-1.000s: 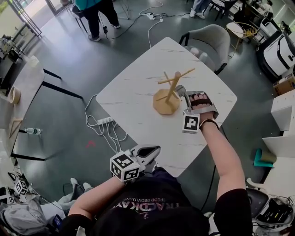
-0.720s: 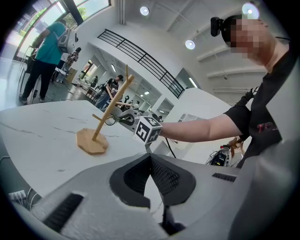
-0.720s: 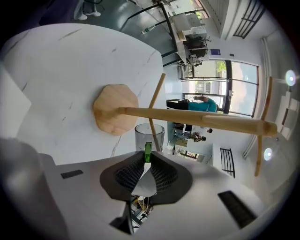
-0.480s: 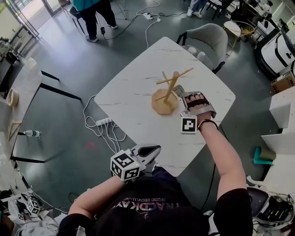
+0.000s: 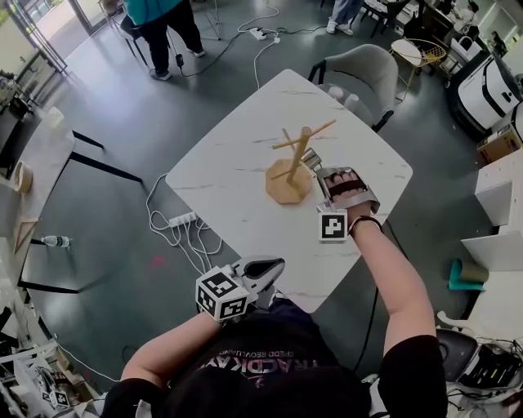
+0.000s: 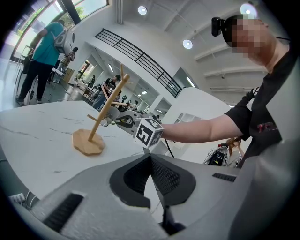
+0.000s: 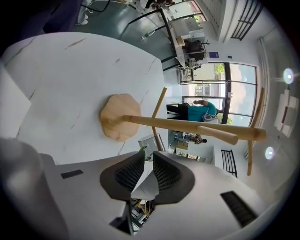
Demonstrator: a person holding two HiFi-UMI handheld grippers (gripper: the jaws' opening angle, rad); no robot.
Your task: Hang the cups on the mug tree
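A bare wooden mug tree (image 5: 301, 147) stands on its flat base in the middle of the white marble table (image 5: 229, 171). No cup shows in any view. My right gripper (image 5: 313, 159) is just right of the tree's base, over the table. In the right gripper view the tree (image 7: 178, 124) lies close ahead, and the gripper (image 7: 149, 151) has only a narrow gap at its tips, with nothing between them. My left gripper (image 5: 278, 263) hangs at the near table edge, far from the tree (image 6: 105, 110). Its pads meet at the tips (image 6: 150, 157), empty.
A grey chair (image 5: 372, 69) stands at the table's far side with small white things on its seat. A power strip and cables (image 5: 176, 220) lie on the floor left of the table. A person (image 5: 163, 24) stands far back. Another table (image 5: 33, 155) is at left.
My right gripper has drawn back slightly from the tree toward me. The left gripper has stayed put. The head view has shifted a little.
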